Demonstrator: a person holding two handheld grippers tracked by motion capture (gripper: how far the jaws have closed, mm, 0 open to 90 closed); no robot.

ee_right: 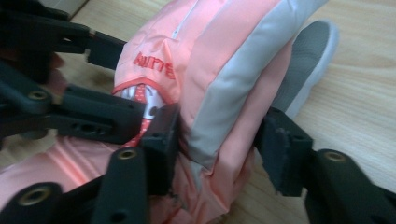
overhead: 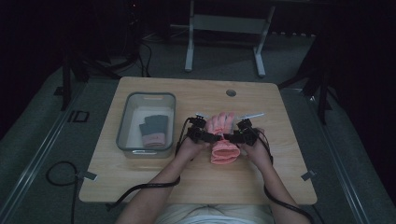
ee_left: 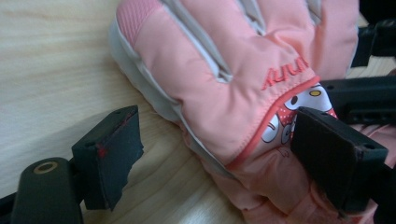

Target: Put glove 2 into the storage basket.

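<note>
We are straddling the padded pink-and-grey glove (overhead: pixel 223 140) on the light wooden tabletop (overhead: pixel 261 177), left gripper (ee_left: pixel 215 154) jaws open around its side edge, right gripper (ee_right: pixel 217 154) jaws parted around the opposite edge, bare wood lying free beside.

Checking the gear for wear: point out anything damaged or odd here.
The left hand-held gripper has a chipped jaw pad: its edge is ragged with reddish marks. The right hand-held gripper has a rough pad too. The pink glove looks intact; the dark glove lies in the bin.
</note>
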